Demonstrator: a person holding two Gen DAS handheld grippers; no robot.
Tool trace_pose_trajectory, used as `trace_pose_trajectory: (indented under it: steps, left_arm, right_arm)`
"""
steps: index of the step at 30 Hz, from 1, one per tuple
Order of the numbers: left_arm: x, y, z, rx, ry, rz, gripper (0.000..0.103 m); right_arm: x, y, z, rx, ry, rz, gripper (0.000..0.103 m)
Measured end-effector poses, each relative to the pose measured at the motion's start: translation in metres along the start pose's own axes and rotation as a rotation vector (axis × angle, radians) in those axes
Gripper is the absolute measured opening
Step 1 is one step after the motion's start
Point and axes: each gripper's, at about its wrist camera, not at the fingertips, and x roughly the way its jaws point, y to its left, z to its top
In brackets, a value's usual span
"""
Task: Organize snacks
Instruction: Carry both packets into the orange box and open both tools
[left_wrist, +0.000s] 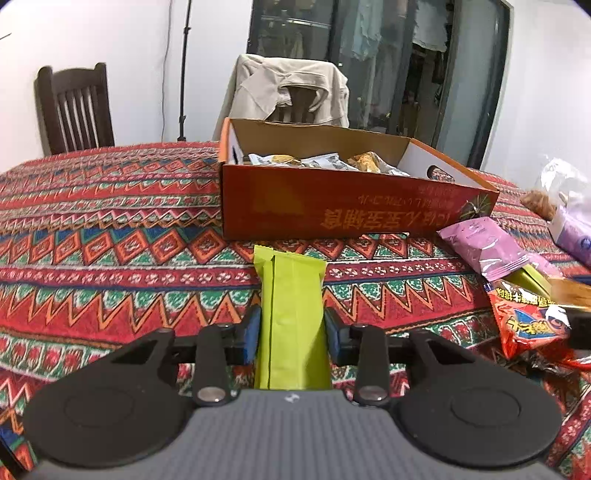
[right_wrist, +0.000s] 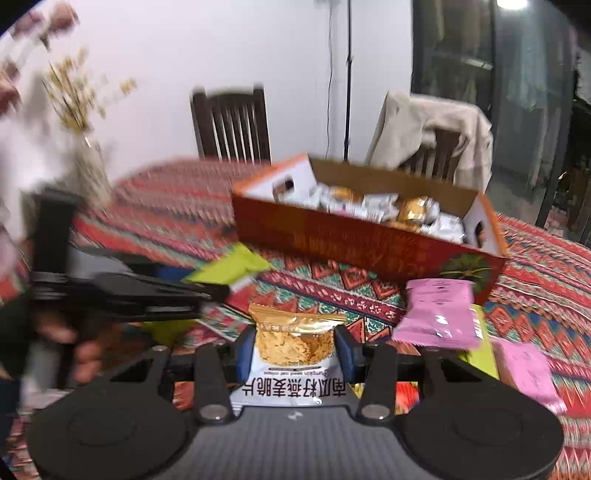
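Note:
My left gripper is shut on a lime green snack packet and holds it above the patterned tablecloth, short of the orange cardboard box. The box holds several wrapped snacks. My right gripper is shut on a white and gold oat crisp packet, also in front of the box. In the right wrist view the left gripper with its green packet is to the left, blurred.
Loose snacks lie at the right: a pink packet, a red packet, more pink packets. A plastic bag is at the far right. A vase of dried flowers stands at the left. Chairs stand behind the table.

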Motion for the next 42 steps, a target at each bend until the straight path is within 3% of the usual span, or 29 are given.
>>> trace_pose_trajectory:
  steps: [5,9,14,18,24,29,35,42]
  left_arm:
    - [-0.061,-0.006,-0.015,-0.092,-0.040,-0.044,0.035]
    - [-0.110,-0.017,-0.025,-0.128,-0.102,-0.080,0.035]
    - [-0.130,-0.035,-0.007,-0.074,-0.144,-0.046,0.035]
    - [-0.127,-0.040,0.029,-0.072,-0.182,-0.094,0.035]
    - [-0.080,-0.042,0.117,-0.032,-0.219,-0.060,0.035]
    - [-0.007,-0.036,0.173,-0.030,-0.189,0.006,0.035]
    - [0.091,-0.016,0.177,-0.068,-0.069,0.062,0.035]
    - [0.137,-0.001,0.156,-0.060,-0.020,0.059,0.035]
  right_arm:
    - [-0.070,0.002,-0.025,0.012,-0.086,-0.002,0.044]
    - [-0.093,-0.009,-0.051,0.053,-0.085,0.003,0.044]
    - [-0.090,-0.021,-0.063,0.073,-0.089,0.011,0.044]
    - [-0.097,-0.023,-0.050,0.060,-0.174,0.036,0.044]
    - [-0.087,-0.047,0.022,-0.003,-0.286,-0.003,0.044]
    - [-0.037,-0.083,0.101,0.038,-0.286,0.048,0.044]
    - [0.078,-0.114,0.155,0.081,-0.132,-0.003,0.044]
    - [0.186,-0.125,0.146,0.110,0.040,-0.040,0.044]
